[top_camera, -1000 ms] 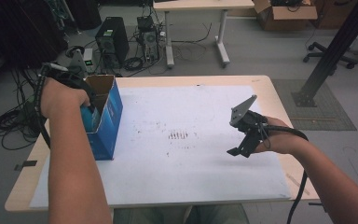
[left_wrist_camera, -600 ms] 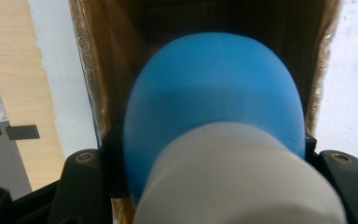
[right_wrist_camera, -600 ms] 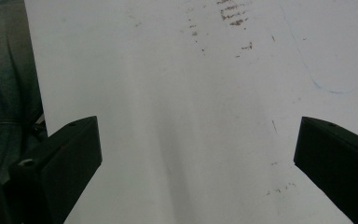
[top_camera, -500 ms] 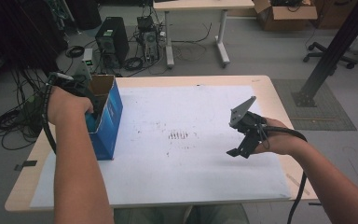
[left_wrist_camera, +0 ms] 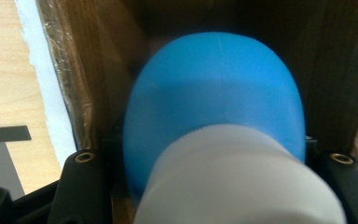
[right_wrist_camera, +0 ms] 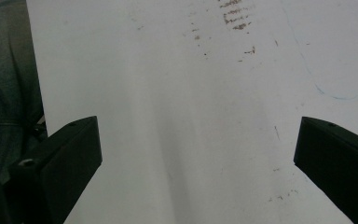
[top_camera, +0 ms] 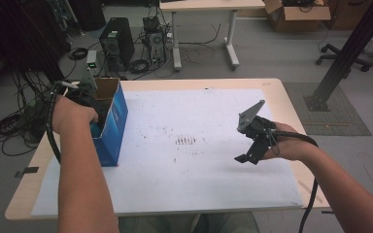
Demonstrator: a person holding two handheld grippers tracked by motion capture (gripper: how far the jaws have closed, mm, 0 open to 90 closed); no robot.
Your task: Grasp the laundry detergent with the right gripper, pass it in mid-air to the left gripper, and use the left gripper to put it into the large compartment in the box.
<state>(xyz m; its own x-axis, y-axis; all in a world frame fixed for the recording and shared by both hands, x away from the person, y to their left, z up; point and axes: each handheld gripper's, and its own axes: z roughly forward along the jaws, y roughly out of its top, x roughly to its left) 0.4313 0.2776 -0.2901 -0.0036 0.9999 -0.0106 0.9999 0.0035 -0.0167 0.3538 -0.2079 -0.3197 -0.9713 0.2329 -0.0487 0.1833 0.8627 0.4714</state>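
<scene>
Blue plastic bottle with a white ribbed cap (left_wrist_camera: 214, 112) sits between the jaws of the left gripper (left_wrist_camera: 209, 158) in the left gripper view, its rounded body pointing into the brown cardboard interior of the open blue cardboard box (top_camera: 110, 121); the jaws flank the bottle closely on both sides and appear closed against it, though the contact itself is blurred and partly hidden by the cap. In the high view the box stands upright at the left side of the wooden table (top_camera: 281, 97), on the white paper sheet (top_camera: 199, 179) that covers most of the tabletop, and the person's left hand (top_camera: 70, 114) is at the box's open top, the gripper's front end hidden down inside it. The right gripper (top_camera: 252, 141) is held by the right hand (top_camera: 289, 145) above the right part of the sheet, well apart from the box, with its grey three-cornered plate (top_camera: 250, 115) tilted upward. In the right gripper view its two black jaws stand wide apart with nothing between them, above bare white paper marked with small brown smudges (right_wrist_camera: 235, 16). The same cluster of smudges (top_camera: 187, 141) shows near the middle of the sheet in the high view, between the box and the right gripper.
</scene>
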